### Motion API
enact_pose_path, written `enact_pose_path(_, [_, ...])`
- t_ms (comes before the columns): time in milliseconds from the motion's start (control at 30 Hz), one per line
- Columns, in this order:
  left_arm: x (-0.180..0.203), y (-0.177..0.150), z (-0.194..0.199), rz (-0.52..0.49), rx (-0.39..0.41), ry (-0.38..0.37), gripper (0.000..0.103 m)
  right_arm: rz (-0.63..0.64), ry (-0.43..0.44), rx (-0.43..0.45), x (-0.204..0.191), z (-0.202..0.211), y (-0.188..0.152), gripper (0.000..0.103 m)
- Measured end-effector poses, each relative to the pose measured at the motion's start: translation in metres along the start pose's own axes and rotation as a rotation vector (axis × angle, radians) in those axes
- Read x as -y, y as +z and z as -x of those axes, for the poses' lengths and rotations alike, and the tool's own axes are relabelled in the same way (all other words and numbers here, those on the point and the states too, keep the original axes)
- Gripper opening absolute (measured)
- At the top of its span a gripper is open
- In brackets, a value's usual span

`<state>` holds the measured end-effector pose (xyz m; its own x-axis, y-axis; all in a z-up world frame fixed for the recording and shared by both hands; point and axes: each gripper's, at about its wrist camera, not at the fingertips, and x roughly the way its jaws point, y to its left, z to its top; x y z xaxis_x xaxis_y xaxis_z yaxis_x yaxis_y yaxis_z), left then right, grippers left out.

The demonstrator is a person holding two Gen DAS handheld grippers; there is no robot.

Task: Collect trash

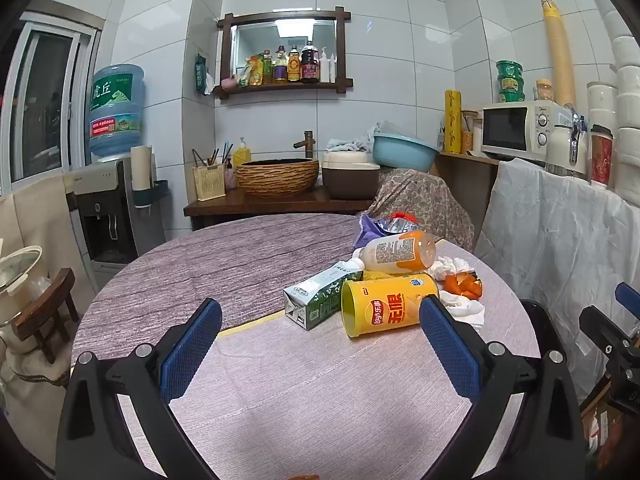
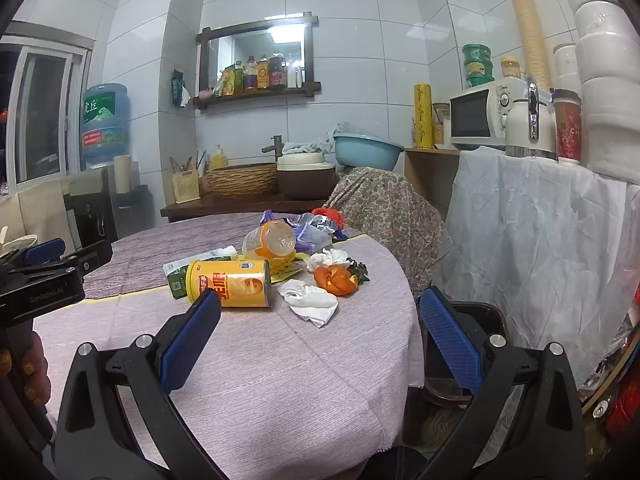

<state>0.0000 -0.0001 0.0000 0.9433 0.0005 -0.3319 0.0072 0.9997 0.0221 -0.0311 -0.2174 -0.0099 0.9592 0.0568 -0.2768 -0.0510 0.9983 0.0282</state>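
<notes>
A pile of trash lies on the round table (image 1: 280, 392) with its lilac cloth. It holds a yellow chip can (image 1: 384, 306) on its side, a green-white carton (image 1: 314, 300), an orange bottle (image 1: 400, 250), crumpled tissues (image 1: 466, 310), orange peel (image 1: 466, 284) and foil wrappers (image 1: 384, 224). My left gripper (image 1: 319, 312) hangs open just short of the can and carton, with nothing between its pads. My right gripper (image 2: 320, 300) is open too, in front of a tissue (image 2: 310, 300), the peel (image 2: 334, 278) and the can (image 2: 232, 284). Each gripper shows at the edge of the other's view: right gripper (image 1: 612, 308), left gripper (image 2: 68, 254).
A black bin (image 2: 480, 320) stands on the floor by the table's right edge. Behind it are a white-draped shelf (image 2: 540, 240) and a patterned cloth heap (image 2: 384, 204). A sink counter (image 1: 276, 200) is at the back. A water dispenser (image 1: 108, 208) and a wooden stool (image 1: 48, 308) stand left.
</notes>
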Motion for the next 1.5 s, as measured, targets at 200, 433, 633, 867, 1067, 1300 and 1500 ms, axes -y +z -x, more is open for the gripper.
enact_pose_path(200, [-0.0001,0.0000,-0.0001,0.002,-0.001,0.001,0.098,0.002,0.001,-0.006,-0.0003,-0.0006,0.0000,0.098])
enact_pose_path(433, [-0.0001,-0.0003,-0.0001,0.000,-0.003,0.003,0.098,0.000,0.000,-0.008,0.0005,-0.0023,-0.0010,0.098])
enact_pose_path(633, [-0.0009,0.0008,-0.0023,0.001,-0.006,-0.002,0.098,0.002,-0.001,-0.004,-0.0003,-0.0007,0.0002,0.098])
enact_pose_path(867, [-0.0012,0.0000,-0.0012,-0.004,-0.007,-0.002,0.098,-0.003,0.000,-0.004,-0.0002,-0.0015,0.0010,0.098])
enact_pose_path(1067, [0.0012,-0.0025,-0.0013,-0.003,-0.010,-0.001,0.098,0.001,0.000,-0.005,0.0006,-0.0016,-0.0009,0.098])
enact_pose_path(1300, [0.0005,-0.0033,-0.0013,-0.002,-0.013,-0.005,0.098,0.004,0.000,-0.009,0.0003,-0.0023,-0.0013,0.098])
enact_pose_path(1500, [0.0014,-0.0044,-0.0012,-0.007,-0.016,-0.004,0.098,0.001,-0.001,-0.009,0.0001,-0.0027,-0.0020,0.098])
